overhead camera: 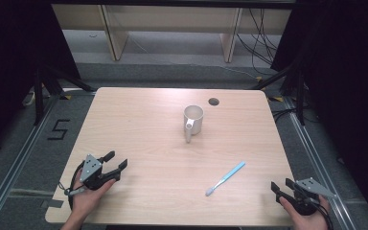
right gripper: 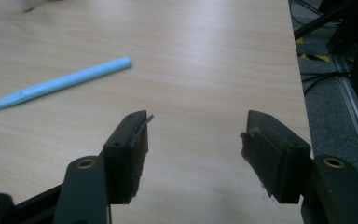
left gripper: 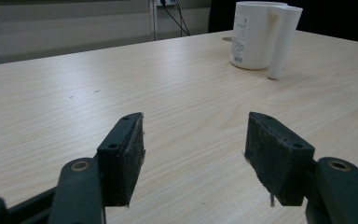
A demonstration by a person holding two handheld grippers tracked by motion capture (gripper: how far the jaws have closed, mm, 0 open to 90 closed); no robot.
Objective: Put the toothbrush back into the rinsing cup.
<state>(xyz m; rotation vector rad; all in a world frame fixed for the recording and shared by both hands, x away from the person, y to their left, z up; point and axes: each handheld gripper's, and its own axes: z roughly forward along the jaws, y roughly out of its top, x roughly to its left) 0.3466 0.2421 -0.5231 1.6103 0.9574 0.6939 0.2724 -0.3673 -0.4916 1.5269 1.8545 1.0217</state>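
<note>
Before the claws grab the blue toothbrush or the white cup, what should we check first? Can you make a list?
1. Left claw open and empty: ok.
2. Right claw open and empty: ok.
3. Light blue plastic toothbrush lying flat on the wooden table, nothing touching it: ok.
4. White plastic cup with a handle standing upright: ok.
5. Free path from the right claw to the toothbrush: ok.
6. Cup empty inside: cannot tell.

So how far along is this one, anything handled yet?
Nothing looks done: the toothbrush lies flat on the table, apart from the mug. Nothing is in hand; the left gripper and right gripper are open, holding nothing. All handling seems left.
</note>
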